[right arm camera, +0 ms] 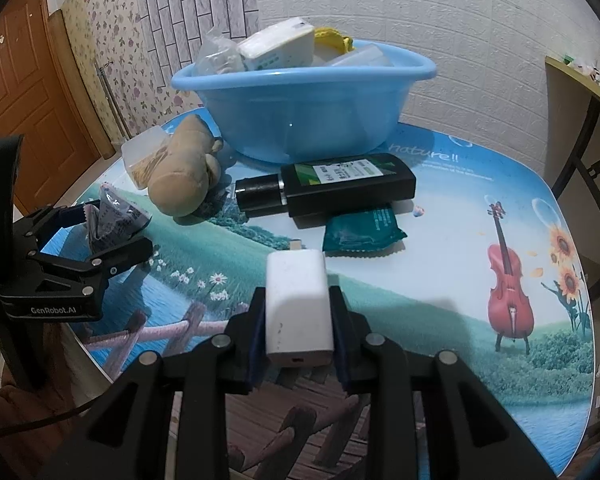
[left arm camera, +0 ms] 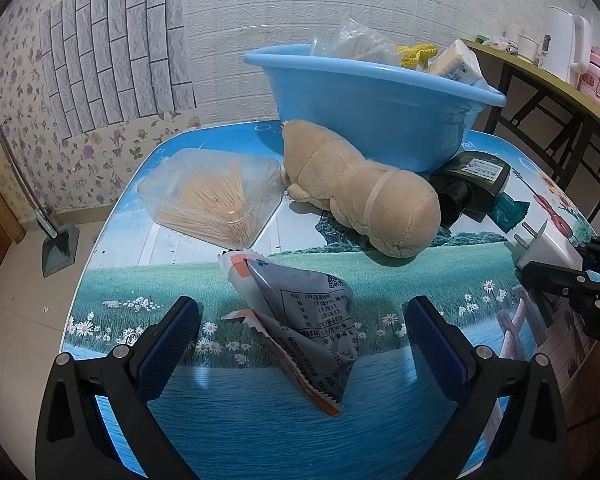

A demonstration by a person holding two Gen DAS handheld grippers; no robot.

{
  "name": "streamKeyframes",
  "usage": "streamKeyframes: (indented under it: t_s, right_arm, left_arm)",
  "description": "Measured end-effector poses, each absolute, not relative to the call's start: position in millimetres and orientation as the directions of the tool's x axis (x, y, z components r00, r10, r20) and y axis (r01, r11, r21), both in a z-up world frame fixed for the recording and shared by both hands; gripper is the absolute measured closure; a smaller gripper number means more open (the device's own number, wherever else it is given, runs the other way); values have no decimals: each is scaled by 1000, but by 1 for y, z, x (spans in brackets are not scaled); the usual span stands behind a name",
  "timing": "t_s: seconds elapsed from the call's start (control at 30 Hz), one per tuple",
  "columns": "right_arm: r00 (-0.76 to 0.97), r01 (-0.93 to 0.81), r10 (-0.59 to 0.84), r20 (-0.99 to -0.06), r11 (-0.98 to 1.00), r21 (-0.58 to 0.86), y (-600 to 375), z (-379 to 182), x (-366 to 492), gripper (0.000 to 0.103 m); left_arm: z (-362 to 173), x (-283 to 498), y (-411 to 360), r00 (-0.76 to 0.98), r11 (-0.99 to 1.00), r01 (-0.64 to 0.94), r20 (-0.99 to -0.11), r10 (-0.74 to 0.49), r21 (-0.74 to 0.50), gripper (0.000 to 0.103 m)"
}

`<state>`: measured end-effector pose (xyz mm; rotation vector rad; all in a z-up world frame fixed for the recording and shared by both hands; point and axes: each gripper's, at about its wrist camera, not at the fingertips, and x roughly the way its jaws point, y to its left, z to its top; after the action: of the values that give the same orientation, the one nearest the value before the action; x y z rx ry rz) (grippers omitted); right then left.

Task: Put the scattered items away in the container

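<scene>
Clutter covers the scenic-print table [right arm camera: 460, 208] on my feeds, with the blue basin [right arm camera: 300, 116] at the far side already heaped with packets and a yellow knitted thing. My right gripper [right arm camera: 300, 316] is clamped on a white charger plug [right arm camera: 298, 304], a smooth rounded block with a small port facing the camera; in the left wrist view its metal prongs [left arm camera: 520, 242] point toward the table's middle, and the plug looks lifted just above the surface.

My left gripper [left arm camera: 302, 320] has its jaws spread wide, one blue pad on each side of a crumpled grey and orange snack packet [left arm camera: 300, 320]. I cannot tell whether the pads touch it. The packet lies flat on the table, torn along a jagged edge, printed text and a QR code on its grey face.

Beyond it a tan plush toy [left arm camera: 360, 188] lies on its side just in front of the basin, with a pale band around its body. To its left sits a clear plastic box of toothpicks [left arm camera: 216, 200]. A black bottle with a green label [right arm camera: 332, 188] lies on its side near the basin, and a dark green sachet [right arm camera: 360, 232] is partly tucked under it.
</scene>
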<state>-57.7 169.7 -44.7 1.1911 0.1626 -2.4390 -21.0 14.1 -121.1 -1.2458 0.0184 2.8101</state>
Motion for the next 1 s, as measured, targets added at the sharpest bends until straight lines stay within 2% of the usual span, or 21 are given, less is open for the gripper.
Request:
streamKeyframes:
  t_s: [1.0]
  right_arm:
    - [-555, 418, -305, -774, -907, 58, 168, -45, -56, 74]
  left_arm:
    - [-121, -21, 14, -670, -998, -66, -740, 56, -16, 0]
